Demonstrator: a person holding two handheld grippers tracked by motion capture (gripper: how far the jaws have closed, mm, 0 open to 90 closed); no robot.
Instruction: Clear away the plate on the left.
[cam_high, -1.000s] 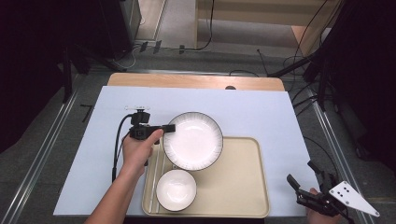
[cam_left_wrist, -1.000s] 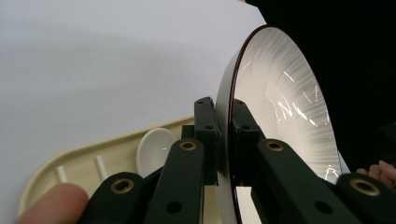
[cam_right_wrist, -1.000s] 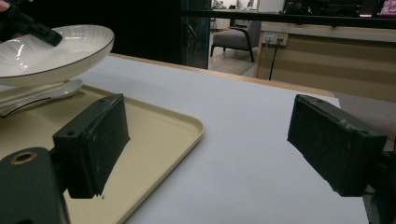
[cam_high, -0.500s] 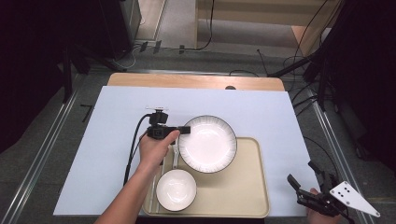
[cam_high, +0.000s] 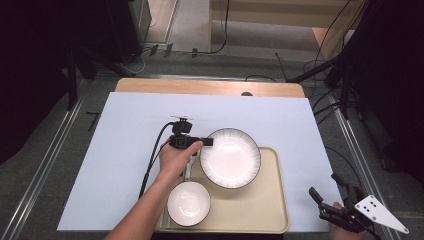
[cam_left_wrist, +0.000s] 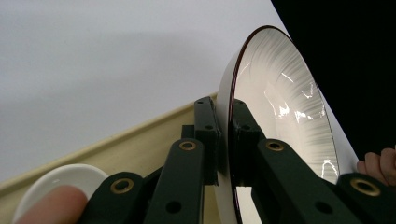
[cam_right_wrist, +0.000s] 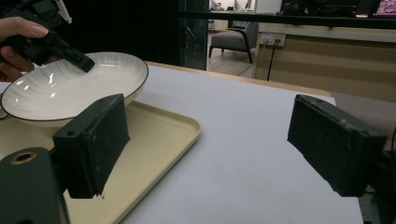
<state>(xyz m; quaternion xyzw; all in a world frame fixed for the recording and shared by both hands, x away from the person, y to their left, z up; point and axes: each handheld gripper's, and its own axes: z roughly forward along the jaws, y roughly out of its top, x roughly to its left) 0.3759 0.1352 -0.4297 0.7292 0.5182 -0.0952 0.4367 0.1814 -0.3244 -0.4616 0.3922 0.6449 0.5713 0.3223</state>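
I have the left gripper (cam_left_wrist: 224, 140) clamped on the plate (cam_high: 230, 158) rim; glazed, rigid, breakable, so I grip the edge firmly; right gripper (cam_right_wrist: 210, 154) gapes empty.

A wide, shallow white plate (cam_high: 230, 158) with a thin dark rim line and fine grey ribbing radiating along its inner wall is seen in the high view over the far half of a beige tray (cam_high: 260, 215), its far edge reaching past the tray's rim above the white table cover. It is gripped at its left rim (the rim is pinched from above and below) by the left gripper (cam_high: 209, 142). In the left gripper view the plate (cam_left_wrist: 280, 116) is seen edge-on, its glossy inside catching the light. In the right gripper view the plate (cam_right_wrist: 70, 88) is shown slightly tilted, and whether its base touches the tray cannot be told.
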